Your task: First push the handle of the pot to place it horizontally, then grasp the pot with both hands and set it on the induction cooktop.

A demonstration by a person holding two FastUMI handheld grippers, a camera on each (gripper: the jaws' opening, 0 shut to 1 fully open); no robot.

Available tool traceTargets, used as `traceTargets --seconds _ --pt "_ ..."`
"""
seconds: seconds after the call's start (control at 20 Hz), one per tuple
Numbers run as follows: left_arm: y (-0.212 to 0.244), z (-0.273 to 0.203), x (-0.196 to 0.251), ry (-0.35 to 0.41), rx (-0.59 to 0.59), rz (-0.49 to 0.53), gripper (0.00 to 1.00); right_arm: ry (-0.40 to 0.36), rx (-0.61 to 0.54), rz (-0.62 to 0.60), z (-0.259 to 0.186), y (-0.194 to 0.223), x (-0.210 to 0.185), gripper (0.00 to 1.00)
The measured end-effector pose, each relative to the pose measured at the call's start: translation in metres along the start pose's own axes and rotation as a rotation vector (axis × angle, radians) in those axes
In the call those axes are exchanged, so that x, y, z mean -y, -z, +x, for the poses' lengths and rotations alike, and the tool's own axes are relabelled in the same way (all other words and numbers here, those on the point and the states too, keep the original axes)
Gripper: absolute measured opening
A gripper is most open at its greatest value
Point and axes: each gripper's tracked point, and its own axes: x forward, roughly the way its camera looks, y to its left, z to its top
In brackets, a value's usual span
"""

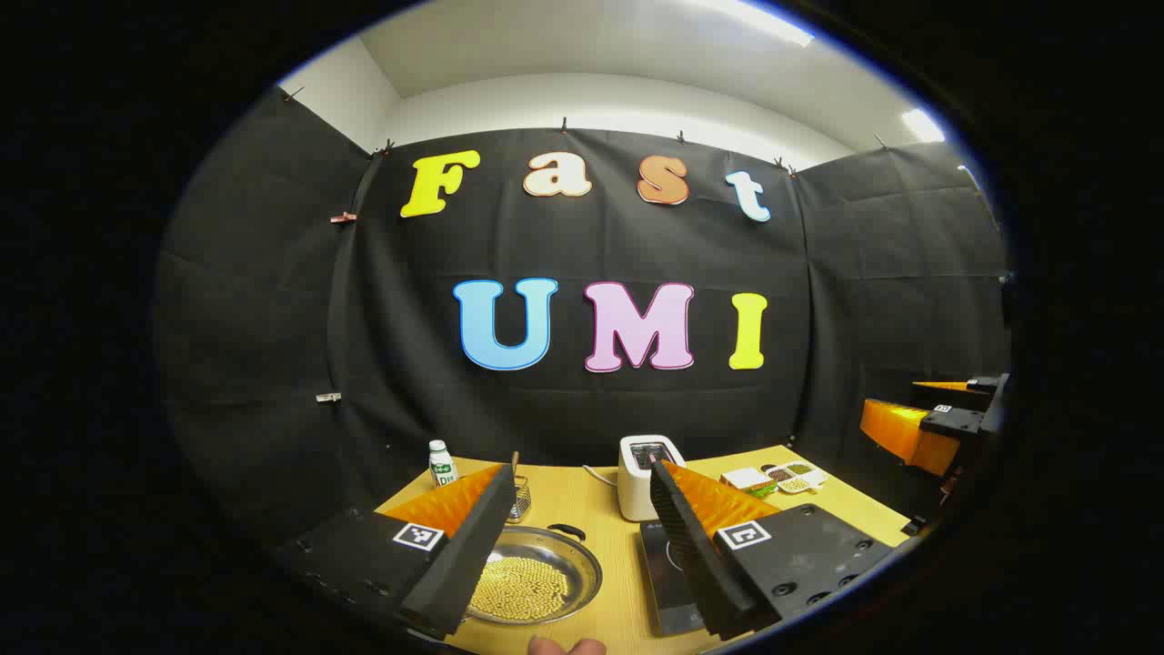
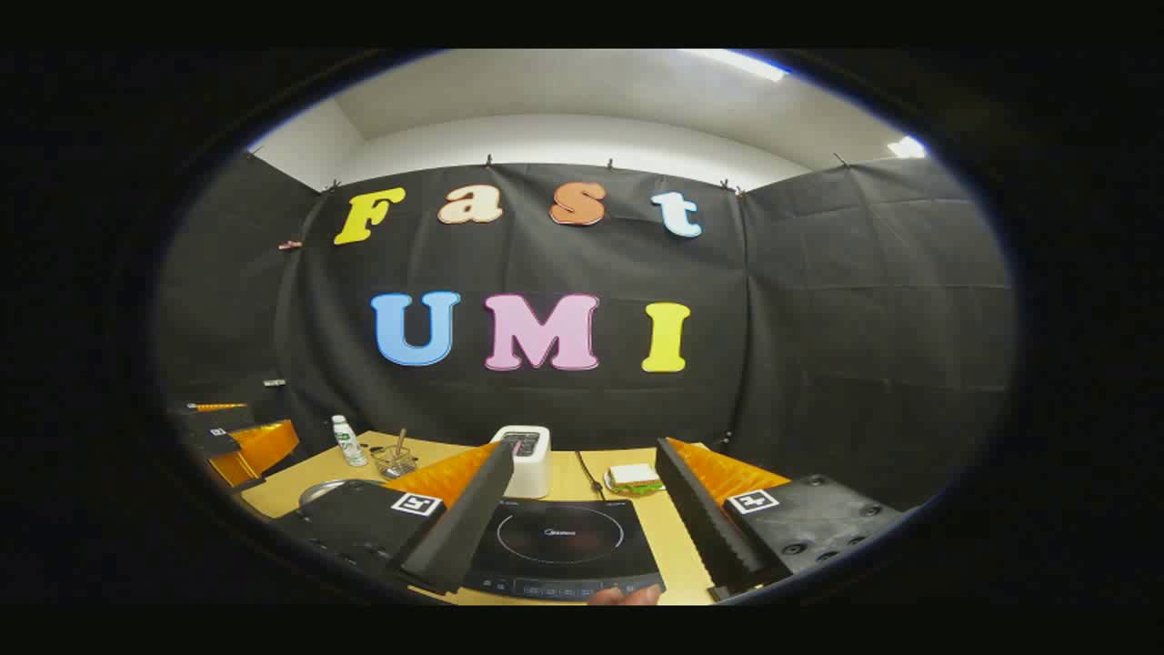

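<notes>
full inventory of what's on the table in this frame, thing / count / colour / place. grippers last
round steel pot: 1, silver with a black handle, holds pale yellow beans, left of the cooktop.
flat black induction cooktop: 1, black, table front.
white toaster: 1, white, behind the cooktop.
small white bottle: 1, white with green label, far left.
wire basket: 1, metal, beside the bottle.
sandwich on a plate: 1, white and green, right of the toaster.
sectioned dish of grains: 1, white, far right.
wooden table: 1, light tan.
left gripper: 1, fingers open, above the pot.
right gripper: 1, fingers open, above the cooktop.
</notes>
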Motion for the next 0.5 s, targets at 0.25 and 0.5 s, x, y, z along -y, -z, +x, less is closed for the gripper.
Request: traceTargets --seconds 0.25,0.5 --pt "-0.0059 0.0049 -0.0004 0.002 0.006 0.036 0.93 -0.005 -0.005 -0.013 0.0014 0.0045 -0.0009 0.99" --pt "-0.0023 0.0101 -0.0028 -0.006 -0.007 0.041 0.93 -0.021 -0.007 -0.02 0.0011 0.0049 -0.0056 0.98"
